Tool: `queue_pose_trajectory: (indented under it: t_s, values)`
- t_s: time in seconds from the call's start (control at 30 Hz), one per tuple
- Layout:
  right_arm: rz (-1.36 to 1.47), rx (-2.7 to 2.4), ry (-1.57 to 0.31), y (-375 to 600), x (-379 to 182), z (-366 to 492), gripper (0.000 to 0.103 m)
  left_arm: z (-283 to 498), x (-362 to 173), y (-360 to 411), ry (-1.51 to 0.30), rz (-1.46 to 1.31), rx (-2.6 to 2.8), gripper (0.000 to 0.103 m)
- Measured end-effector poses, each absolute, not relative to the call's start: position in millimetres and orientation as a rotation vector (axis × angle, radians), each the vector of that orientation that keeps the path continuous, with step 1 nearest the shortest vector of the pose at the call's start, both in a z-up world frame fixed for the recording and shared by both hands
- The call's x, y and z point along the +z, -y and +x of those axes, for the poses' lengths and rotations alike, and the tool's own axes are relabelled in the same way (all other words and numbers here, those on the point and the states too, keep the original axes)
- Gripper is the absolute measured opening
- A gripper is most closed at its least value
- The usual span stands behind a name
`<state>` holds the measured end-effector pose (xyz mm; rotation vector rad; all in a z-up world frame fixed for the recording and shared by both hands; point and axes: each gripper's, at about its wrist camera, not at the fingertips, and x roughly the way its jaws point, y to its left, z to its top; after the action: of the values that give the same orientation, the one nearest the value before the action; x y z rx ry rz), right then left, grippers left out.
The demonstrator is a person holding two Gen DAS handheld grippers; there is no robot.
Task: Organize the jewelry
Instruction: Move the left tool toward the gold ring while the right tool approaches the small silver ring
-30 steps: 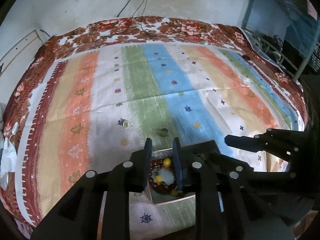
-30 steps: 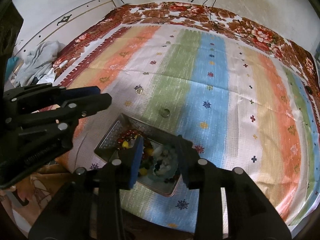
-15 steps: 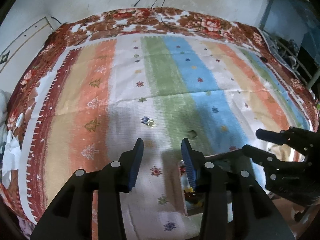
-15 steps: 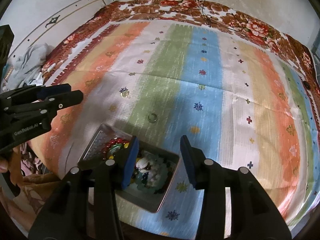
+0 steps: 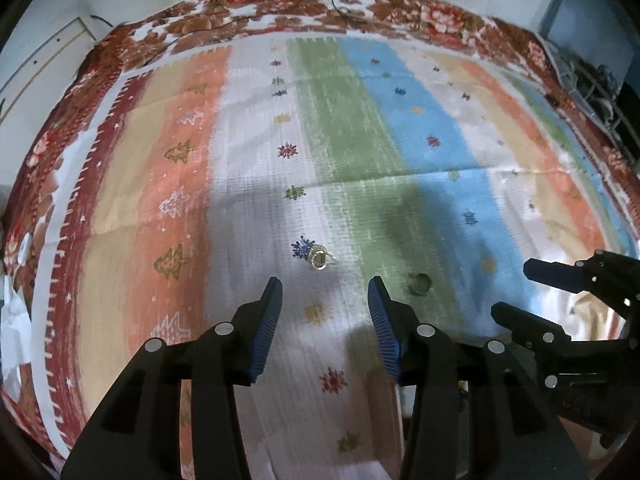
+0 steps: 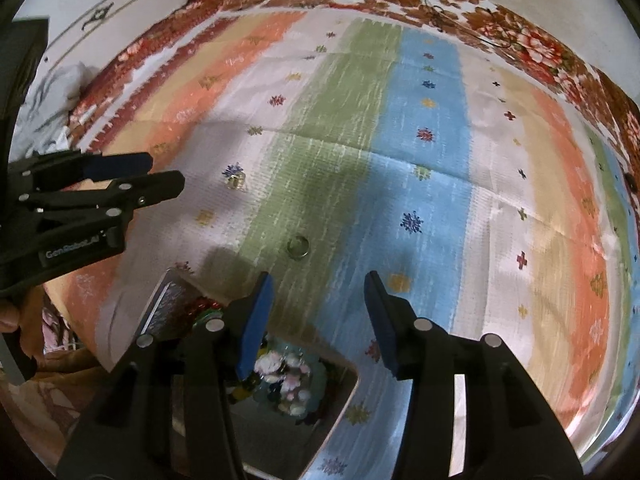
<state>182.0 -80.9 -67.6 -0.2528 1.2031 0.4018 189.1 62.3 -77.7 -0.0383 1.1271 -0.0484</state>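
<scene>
While both of my hands tilt steeply down over the striped bedspread, my left gripper and right gripper have just been opening, with nothing between the pads. The metal tray by the near edge holds a heap of beaded jewelry. 2 rings lie loose on the cloth: a stone ring and a plain ring.

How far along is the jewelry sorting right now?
Done: beaded bracelets already lie in the metal tray. In hand: nothing; the left gripper and right gripper have just been opening, empty. Left: the stone ring and plain ring on the striped cloth.
</scene>
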Motion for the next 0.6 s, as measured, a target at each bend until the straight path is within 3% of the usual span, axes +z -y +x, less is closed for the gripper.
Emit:
queue_pose_trajectory:
  t_s: [0.6]
  values:
    - [-0.262, 0.444, -1.336, 59, -116, 223, 0.049, 224, -121, -75, -1.216, -0.038, -0.056, 0.045]
